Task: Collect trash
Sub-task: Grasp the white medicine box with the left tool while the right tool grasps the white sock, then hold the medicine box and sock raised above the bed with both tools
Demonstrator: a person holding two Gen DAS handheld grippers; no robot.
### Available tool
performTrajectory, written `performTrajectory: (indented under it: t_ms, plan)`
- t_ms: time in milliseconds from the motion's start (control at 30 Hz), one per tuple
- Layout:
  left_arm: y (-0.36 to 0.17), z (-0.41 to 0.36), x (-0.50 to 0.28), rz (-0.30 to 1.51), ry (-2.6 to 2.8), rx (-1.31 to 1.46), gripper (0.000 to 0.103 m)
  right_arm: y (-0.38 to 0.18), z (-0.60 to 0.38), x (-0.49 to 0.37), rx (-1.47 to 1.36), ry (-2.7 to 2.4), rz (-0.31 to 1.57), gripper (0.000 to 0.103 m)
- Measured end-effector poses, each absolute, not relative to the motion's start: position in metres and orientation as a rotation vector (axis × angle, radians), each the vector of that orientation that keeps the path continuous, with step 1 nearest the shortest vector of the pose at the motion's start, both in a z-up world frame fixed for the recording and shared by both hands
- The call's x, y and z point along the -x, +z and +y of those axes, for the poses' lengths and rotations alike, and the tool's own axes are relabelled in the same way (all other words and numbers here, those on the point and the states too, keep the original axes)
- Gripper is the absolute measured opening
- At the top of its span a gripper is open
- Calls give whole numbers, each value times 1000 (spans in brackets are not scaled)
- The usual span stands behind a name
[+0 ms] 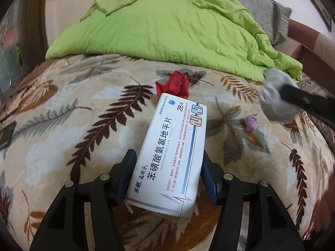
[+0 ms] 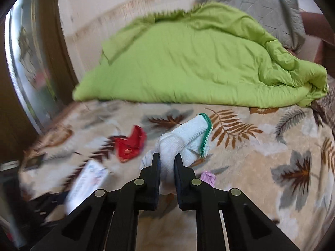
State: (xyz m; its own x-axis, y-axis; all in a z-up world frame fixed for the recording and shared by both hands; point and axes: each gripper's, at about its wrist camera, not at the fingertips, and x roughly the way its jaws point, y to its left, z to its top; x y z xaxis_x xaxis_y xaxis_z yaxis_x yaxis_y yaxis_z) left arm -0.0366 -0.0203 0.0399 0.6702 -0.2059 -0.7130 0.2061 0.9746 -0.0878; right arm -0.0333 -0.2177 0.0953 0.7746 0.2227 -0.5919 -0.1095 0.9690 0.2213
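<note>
My left gripper [image 1: 166, 155] is shut on a white medicine box [image 1: 173, 146] with blue print, held above the leaf-patterned blanket [image 1: 62, 125]. The box shows blurred in the right wrist view [image 2: 88, 184]. My right gripper [image 2: 167, 156] is shut on a white glove with a green cuff [image 2: 184, 140]; it shows as a grey bundle in the left wrist view [image 1: 276, 96]. A crumpled red wrapper [image 1: 173, 84] [image 2: 130, 143] and a small purple paper ball [image 1: 251, 122] [image 2: 207, 177] lie on the blanket.
A green duvet [image 1: 167, 27] [image 2: 188, 62] is heaped at the far side of the bed, with a grey quilt [image 2: 261, 6] behind it. A dark wooden frame and mirror [image 2: 31, 62] stand at the left.
</note>
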Motion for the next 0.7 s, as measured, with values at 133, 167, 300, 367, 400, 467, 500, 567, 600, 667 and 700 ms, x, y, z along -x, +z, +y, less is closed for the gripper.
performTrajectory:
  t_ms: [133, 167, 300, 367, 400, 467, 500, 567, 600, 667, 700]
  plan:
    - [46, -28, 50, 780, -253, -34, 59, 93, -219, 76, -232, 197, 661, 14]
    - [48, -30, 54, 773, -257, -40, 59, 90, -219, 89, -236, 186, 670, 14]
    - [50, -31, 72, 773, -268, -50, 59, 92, -225, 112, -276, 162, 663, 14]
    - [50, -29, 80, 776, -269, -59, 59, 92, -229, 123, -289, 143, 659, 14]
    - [50, -26, 86, 779, -272, -57, 59, 91, -232, 127, -305, 136, 655, 14]
    - [50, -24, 93, 784, -273, -55, 59, 91, -240, 135, -344, 119, 644, 14]
    - [50, -24, 96, 782, -268, -63, 59, 90, -243, 136, -359, 113, 646, 14]
    - [50, -25, 102, 769, -258, -79, 59, 89, -251, 139, -393, 84, 647, 14]
    - [51, -26, 105, 759, -254, -86, 59, 89, -253, 140, -402, 77, 644, 14]
    - [54, -28, 109, 728, -241, -104, 59, 91, -254, 144, -404, 59, 633, 14]
    - [55, -29, 109, 717, -237, -109, 59, 92, -253, 146, -400, 57, 628, 14]
